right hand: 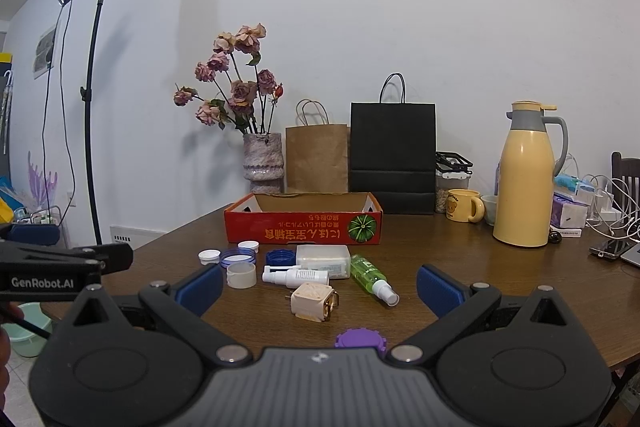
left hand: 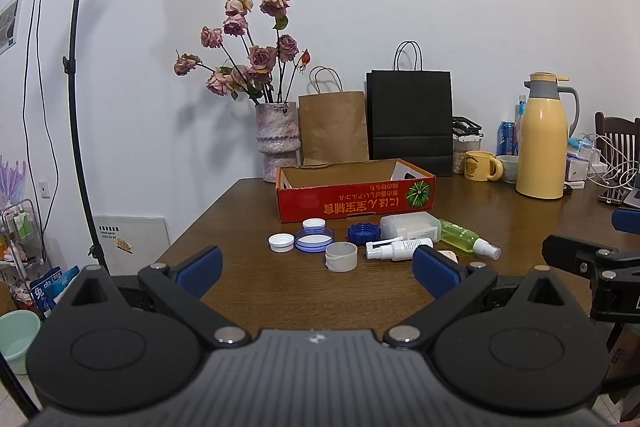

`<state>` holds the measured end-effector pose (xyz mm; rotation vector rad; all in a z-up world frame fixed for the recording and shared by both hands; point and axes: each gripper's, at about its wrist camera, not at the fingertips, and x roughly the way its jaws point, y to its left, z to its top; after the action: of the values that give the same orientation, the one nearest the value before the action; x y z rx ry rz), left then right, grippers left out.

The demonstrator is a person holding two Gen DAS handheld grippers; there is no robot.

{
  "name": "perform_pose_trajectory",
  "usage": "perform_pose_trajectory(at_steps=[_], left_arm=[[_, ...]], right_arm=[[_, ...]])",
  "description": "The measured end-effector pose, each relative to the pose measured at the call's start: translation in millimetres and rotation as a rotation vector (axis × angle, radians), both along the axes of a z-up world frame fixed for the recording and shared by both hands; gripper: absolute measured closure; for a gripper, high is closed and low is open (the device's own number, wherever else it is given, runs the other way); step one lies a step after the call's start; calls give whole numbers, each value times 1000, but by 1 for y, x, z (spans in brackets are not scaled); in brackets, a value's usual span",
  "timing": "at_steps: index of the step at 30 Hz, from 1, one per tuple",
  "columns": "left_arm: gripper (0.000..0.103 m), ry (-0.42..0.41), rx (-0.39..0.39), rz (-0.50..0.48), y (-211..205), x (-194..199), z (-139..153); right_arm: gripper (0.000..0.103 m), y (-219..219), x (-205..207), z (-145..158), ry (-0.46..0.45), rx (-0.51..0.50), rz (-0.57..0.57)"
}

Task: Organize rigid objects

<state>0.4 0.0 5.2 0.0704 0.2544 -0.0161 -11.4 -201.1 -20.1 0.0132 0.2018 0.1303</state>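
brown wood makes up the wide tabletop [right hand: 460, 267], its rounded near edge curving off to the left, with bare surface between the clutter and both grippers. on it sits the red shallow cardboard box [right hand: 303, 227], open-topped, long side facing the cameras, printed characters upside down and a green pumpkin picture at its right end. just in front of the box lies a loose cluster of small things. the frosted rectangular plastic case [right hand: 323, 259] lies flat, long axis left to right. touching its right side, the green clear spray bottle [right hand: 370, 275] lies on its side, white nozzle pointing toward the near right. the white slim spray bottle [right hand: 296, 275] lies across, nozzle to the left. nearer is the beige square wooden block [right hand: 311, 302], tilted, well apart from the box. leftward sit the grey short tape ring [right hand: 241, 275], the blue translucent round lid [right hand: 237, 257], the dark blue ridged cap [right hand: 280, 258] and two white screw caps [right hand: 209, 256]. nearest the right camera, a purple ridged cap [right hand: 360, 339] is partly hidden.

the left gripper [left hand: 316, 267] hangs above the table with its fingers spread wide, nothing between them. the right gripper [right hand: 320, 285] is likewise wide apart and holds nothing.
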Motion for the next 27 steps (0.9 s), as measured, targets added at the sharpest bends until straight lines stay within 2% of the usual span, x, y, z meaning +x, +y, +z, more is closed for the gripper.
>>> perform_pose_trajectory(at_steps=[27], left_arm=[[0,-3,-1,0,0,0,0]], right_arm=[[0,3,-1,0,4,-3,3]])
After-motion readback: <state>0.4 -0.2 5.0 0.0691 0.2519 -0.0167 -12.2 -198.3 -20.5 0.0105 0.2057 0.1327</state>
